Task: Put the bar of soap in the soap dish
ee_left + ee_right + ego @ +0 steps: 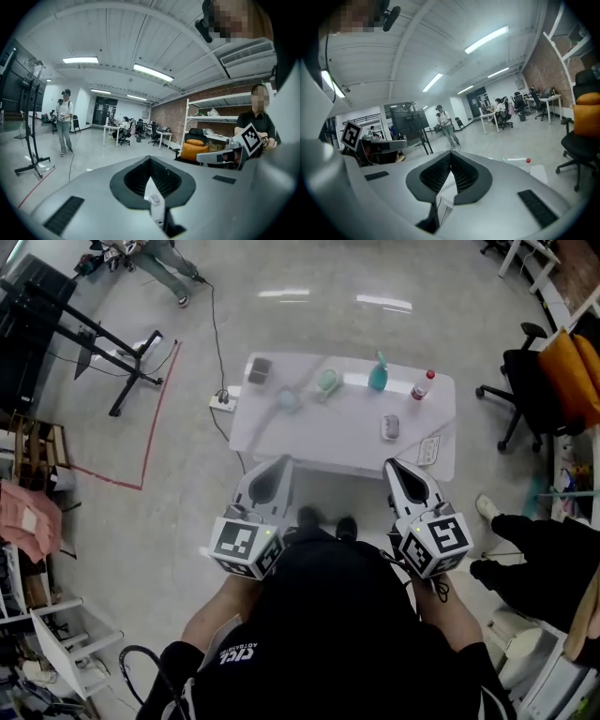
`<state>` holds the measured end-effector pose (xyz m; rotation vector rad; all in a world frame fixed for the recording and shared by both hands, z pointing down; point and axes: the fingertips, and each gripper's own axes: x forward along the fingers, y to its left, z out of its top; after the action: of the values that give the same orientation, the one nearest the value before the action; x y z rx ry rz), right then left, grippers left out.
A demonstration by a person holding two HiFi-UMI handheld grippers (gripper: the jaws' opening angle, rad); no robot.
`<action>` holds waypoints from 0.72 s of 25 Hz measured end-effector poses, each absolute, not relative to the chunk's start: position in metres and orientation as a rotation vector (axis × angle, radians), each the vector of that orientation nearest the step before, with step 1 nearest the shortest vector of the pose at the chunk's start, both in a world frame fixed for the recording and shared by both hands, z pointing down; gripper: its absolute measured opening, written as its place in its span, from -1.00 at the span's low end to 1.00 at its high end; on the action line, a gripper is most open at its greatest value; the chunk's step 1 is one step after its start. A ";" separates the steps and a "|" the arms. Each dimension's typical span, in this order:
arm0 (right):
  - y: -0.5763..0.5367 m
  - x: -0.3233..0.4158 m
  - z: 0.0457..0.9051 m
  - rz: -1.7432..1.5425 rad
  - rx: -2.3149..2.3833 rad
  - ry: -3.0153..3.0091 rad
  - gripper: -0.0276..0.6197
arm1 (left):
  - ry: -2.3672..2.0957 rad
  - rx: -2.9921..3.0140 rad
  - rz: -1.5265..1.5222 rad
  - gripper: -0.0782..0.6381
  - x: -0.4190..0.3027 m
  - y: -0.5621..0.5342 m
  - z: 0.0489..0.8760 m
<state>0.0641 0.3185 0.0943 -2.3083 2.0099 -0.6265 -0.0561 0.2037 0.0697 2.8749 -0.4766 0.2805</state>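
A white table [319, 442] stands ahead of me in the head view. A small pale rectangular item [391, 427], either the soap or its dish, lies on its right half; I cannot tell which. A pale blue round item [288, 399] and a green item [327, 381] lie further left. My left gripper [284, 460] and right gripper [390, 465] hover short of the table's near edge, both shut and empty. The jaws meet at a point in the left gripper view [150, 159] and the right gripper view [450, 153].
A teal bottle [379, 374], a red-capped bottle [423, 385], a grey block [260, 369] and a white keypad [429, 450] also sit on the table. A power strip [223, 399] with its cable lies at the table's left. An office chair [523, 381] and a seated person's legs [530, 549] are at the right.
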 end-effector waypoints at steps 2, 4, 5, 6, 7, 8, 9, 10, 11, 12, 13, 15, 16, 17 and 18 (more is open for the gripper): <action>0.332 0.058 0.085 -0.578 -2.314 1.997 -0.86 | -0.444 2.913 0.273 -0.76 -0.055 0.213 0.062; 0.344 0.050 0.081 -0.553 -2.322 2.000 -0.86 | -0.412 2.933 0.263 -0.76 -0.054 0.220 0.058; 0.348 0.046 0.080 -0.551 -2.327 1.998 -0.86 | -0.398 2.932 0.261 -0.76 -0.055 0.223 0.058; 0.351 0.041 0.080 -0.553 -2.330 1.993 -0.86 | -0.387 2.926 0.262 -0.76 -0.057 0.225 0.058; 0.352 0.035 0.080 -0.553 -2.332 1.988 -0.86 | -0.376 2.919 0.265 -0.76 -0.061 0.226 0.059; 0.351 0.030 0.078 -0.547 -2.335 1.986 -0.86 | -0.360 2.916 0.263 -0.76 -0.064 0.227 0.061; 0.349 0.024 0.075 -0.534 -2.341 1.988 -0.86 | -0.335 2.918 0.261 -0.76 -0.067 0.229 0.062; 0.345 0.020 0.072 -0.516 -2.353 1.989 -0.86 | -0.304 2.926 0.256 -0.76 -0.069 0.229 0.063; 0.342 0.016 0.068 -0.495 -2.370 1.988 -0.86 | -0.270 2.934 0.250 -0.76 -0.071 0.229 0.063; 0.338 0.012 0.064 -0.476 -2.391 1.985 -0.86 | -0.241 2.936 0.249 -0.76 -0.073 0.228 0.063; 0.334 0.008 0.060 -0.461 -2.412 1.977 -0.86 | -0.219 2.929 0.253 -0.76 -0.076 0.225 0.064; 0.329 0.001 0.054 -0.445 -2.446 1.955 -0.86 | -0.199 2.915 0.257 -0.76 -0.085 0.218 0.065; 0.327 -0.003 0.052 -0.437 -2.459 1.946 -0.86 | -0.189 2.919 0.249 -0.76 -0.089 0.214 0.064; 0.326 -0.007 0.049 -0.428 -2.472 1.942 -0.86 | -0.183 2.928 0.237 -0.76 -0.093 0.209 0.062; 0.326 -0.011 0.046 -0.414 -2.487 1.942 -0.86 | -0.186 2.937 0.227 -0.76 -0.096 0.204 0.061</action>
<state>-0.0107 0.3263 0.0460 -2.4867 1.9422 -0.4145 -0.0961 0.2044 0.0611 2.9371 -0.1856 0.2274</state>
